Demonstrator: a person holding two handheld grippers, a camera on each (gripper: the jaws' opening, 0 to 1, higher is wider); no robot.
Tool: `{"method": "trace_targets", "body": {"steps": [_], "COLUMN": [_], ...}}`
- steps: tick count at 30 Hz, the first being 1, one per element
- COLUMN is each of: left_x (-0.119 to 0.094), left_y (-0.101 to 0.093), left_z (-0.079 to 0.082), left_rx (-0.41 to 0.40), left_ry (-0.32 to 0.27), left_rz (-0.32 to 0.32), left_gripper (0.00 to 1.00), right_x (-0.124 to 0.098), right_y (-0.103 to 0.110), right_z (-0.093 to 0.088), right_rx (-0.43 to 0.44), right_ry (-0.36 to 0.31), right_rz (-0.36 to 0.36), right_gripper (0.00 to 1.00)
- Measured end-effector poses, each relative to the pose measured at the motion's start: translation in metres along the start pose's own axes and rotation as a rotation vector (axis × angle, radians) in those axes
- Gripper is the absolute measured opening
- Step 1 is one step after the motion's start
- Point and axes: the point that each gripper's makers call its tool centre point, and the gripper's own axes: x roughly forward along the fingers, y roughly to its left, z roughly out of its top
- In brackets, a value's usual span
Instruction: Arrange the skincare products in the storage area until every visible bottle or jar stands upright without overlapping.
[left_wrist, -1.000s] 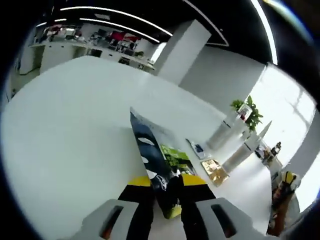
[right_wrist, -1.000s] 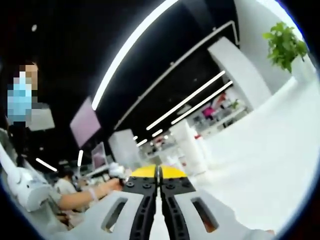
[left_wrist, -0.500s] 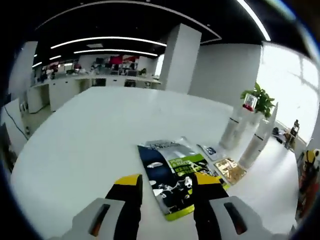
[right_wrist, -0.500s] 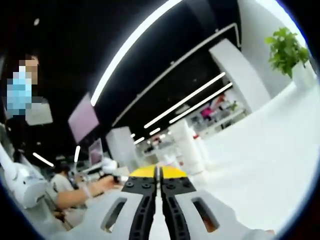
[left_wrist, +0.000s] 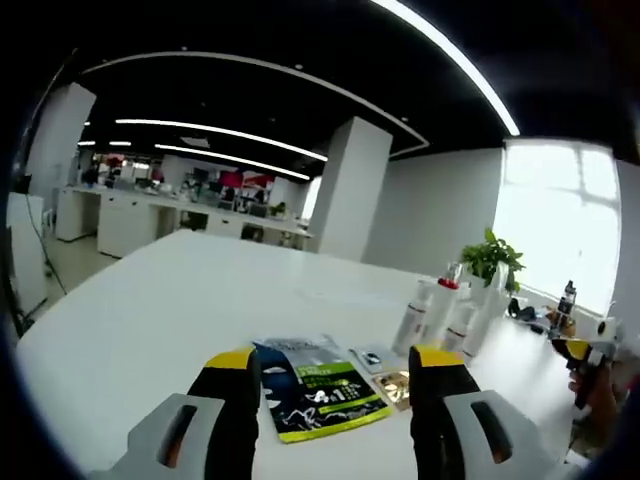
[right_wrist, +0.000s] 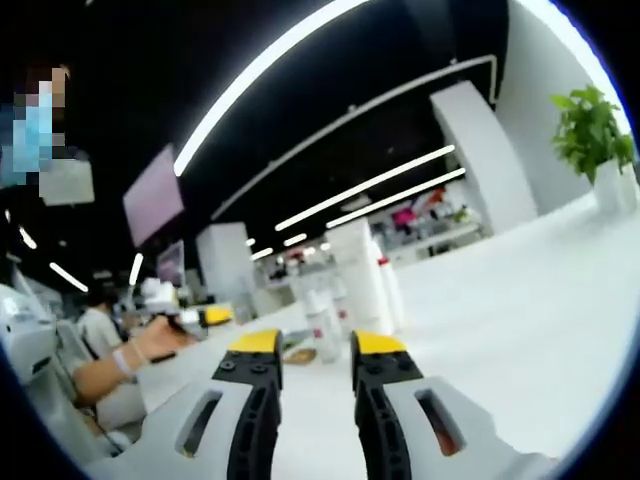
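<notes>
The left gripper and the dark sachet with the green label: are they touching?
Apart. In the left gripper view the left gripper is open, and the sachet lies flat on the white table between and beyond its jaws, with table showing on both sides.

Your left gripper (left_wrist: 333, 372) has grey bodies, black jaws and yellow tips; your right gripper (right_wrist: 314, 352) wears the same 3 colours. The table (left_wrist: 150, 310) under them is plain white. The flat packet (left_wrist: 315, 388) lying on it is dark blue with a bright green panel and white print. Beside it, a small sachet (left_wrist: 393, 386) is golden brown. The bottles (left_wrist: 440, 315) are white, 1 with a red cap. The plant (left_wrist: 487, 258) has green leaves.
</notes>
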Motion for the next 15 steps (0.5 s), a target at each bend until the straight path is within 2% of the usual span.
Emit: {"method": "trace_targets", "body": {"steps": [4, 9, 11, 15], "left_x": [-0.010, -0.021, -0.026, -0.035], "left_y": [-0.011, -0.029, -0.035, -0.045], "left_z": [0.008, 0.024, 0.031, 0.039], "left_rx": [-0.004, 0.033, 0.048, 0.040], "left_ry": [-0.015, -0.060, -0.089, -0.116], "left_rz": [-0.024, -0.041, -0.053, -0.070], "left_gripper": [0.63, 0.70, 0.72, 0.77], "right_x": [0.006, 0.007, 0.006, 0.006], "right_y": [-0.001, -0.004, -0.007, -0.009], "right_z": [0.004, 0.017, 0.022, 0.028], "right_rx": [-0.023, -0.059, -0.083, -0.114], "right_ry": [0.020, 0.011, 0.004, 0.007], "right_rz": [-0.007, -0.031, -0.060, -0.072], "right_gripper": [0.32, 0.38, 0.47, 0.59]}}
